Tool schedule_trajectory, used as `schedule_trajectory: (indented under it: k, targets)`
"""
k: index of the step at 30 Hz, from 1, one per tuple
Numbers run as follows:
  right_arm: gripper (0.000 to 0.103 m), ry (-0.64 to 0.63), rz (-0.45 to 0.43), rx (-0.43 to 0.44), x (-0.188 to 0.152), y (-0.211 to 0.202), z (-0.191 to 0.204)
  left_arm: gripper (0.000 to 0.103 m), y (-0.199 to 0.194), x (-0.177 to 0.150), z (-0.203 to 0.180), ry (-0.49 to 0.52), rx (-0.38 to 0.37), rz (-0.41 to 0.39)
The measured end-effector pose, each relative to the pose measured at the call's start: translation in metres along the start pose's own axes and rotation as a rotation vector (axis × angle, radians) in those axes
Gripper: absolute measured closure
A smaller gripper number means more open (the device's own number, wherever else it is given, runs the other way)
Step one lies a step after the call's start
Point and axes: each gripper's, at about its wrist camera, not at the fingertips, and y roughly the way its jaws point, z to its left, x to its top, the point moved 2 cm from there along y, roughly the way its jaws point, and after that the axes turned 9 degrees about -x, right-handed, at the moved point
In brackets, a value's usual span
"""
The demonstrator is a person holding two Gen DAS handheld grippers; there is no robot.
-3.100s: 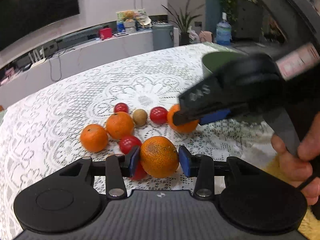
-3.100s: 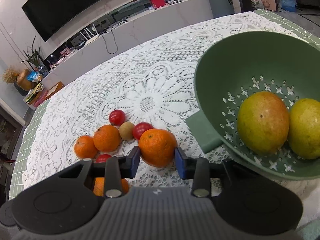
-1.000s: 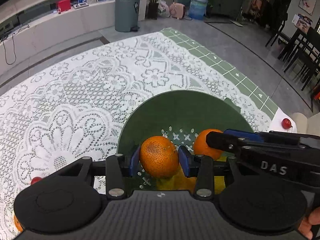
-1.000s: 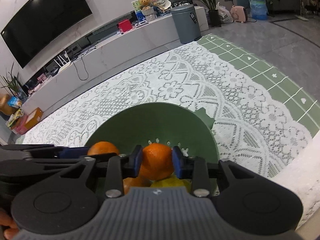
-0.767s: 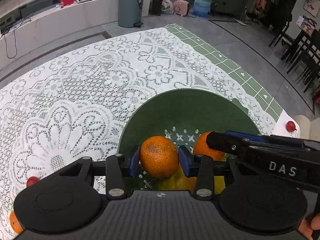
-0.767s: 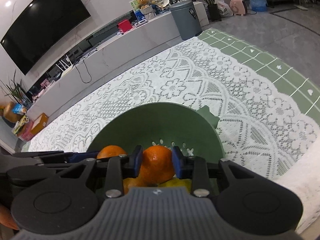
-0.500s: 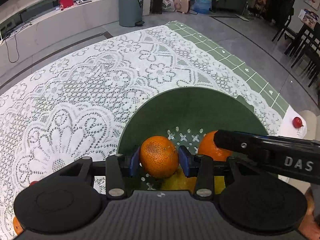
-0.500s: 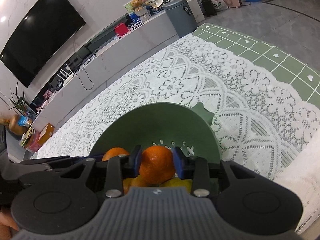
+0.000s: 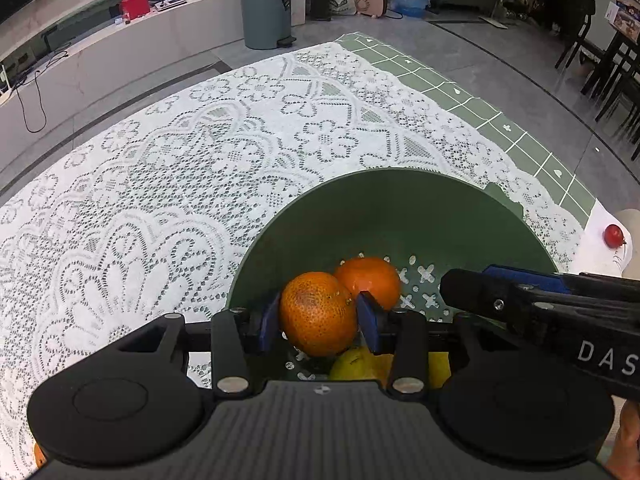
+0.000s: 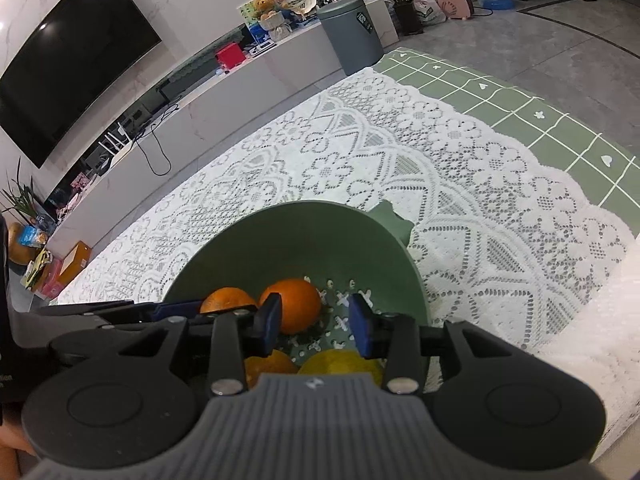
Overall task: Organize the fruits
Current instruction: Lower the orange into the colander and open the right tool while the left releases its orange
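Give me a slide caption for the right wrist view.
Right gripper, just opening, over an orange lying in the green bowl.

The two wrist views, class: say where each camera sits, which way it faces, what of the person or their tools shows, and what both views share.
Left wrist view: sits on the left tool, looking steeply down into the green colander; its pads clamp a speckled orange; the right tool crosses at right.
Right wrist view: sits on the right tool, looking down into the colander; its jaws, just opening, stand clear of a smooth orange; the left tool's arm enters at left.
Shared: colander, both oranges, lace tablecloth, grey bin.
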Motion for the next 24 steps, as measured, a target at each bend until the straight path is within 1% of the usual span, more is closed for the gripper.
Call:
schedule_trajectory:
  k: [5,7,9,10,11,12,13,16,20,21,24]
  targets:
    - [0.066,0.002,-0.004,-0.004,-0.001,-0.001,-0.001,0.055,-0.002,0.000,0.000,-0.002,-0.003,0.008]
    - [0.064,0.003,-0.006,-0.002,-0.001,-0.001,-0.001,0.055,-0.004,-0.001,0.000,-0.006,-0.004,0.007]
    - [0.059,0.001,-0.009,-0.008,-0.001,-0.002,-0.001,0.055,-0.007,-0.002,0.001,-0.016,-0.004,0.003]
    - [0.057,0.001,-0.012,-0.007,-0.001,-0.003,-0.001,0.054,-0.010,-0.002,0.001,-0.020,-0.003,-0.005]
    - [0.053,0.002,-0.016,-0.006,-0.001,-0.004,-0.001,0.054,-0.013,-0.002,0.002,-0.024,-0.006,-0.014]
    - [0.050,0.003,-0.022,-0.005,-0.001,-0.005,-0.001,0.051,-0.017,-0.002,0.002,-0.033,-0.012,-0.023]
    - [0.050,0.002,-0.028,-0.002,-0.001,-0.007,-0.001,0.050,-0.021,-0.002,0.002,-0.042,-0.021,-0.032]
    - [0.049,-0.006,-0.045,-0.001,-0.002,-0.011,0.000,0.048,-0.035,-0.003,0.001,-0.060,-0.037,-0.062]
    - [0.042,-0.030,-0.086,-0.010,-0.004,-0.019,0.004,0.046,-0.058,-0.010,0.000,-0.064,-0.020,-0.103]
    - [0.041,-0.037,-0.098,-0.012,-0.005,-0.021,0.005,0.044,-0.063,-0.013,0.001,-0.066,-0.022,-0.114]
    - [0.041,-0.061,-0.137,-0.027,-0.007,-0.029,0.010,0.044,-0.082,-0.024,0.003,-0.078,-0.008,-0.145]
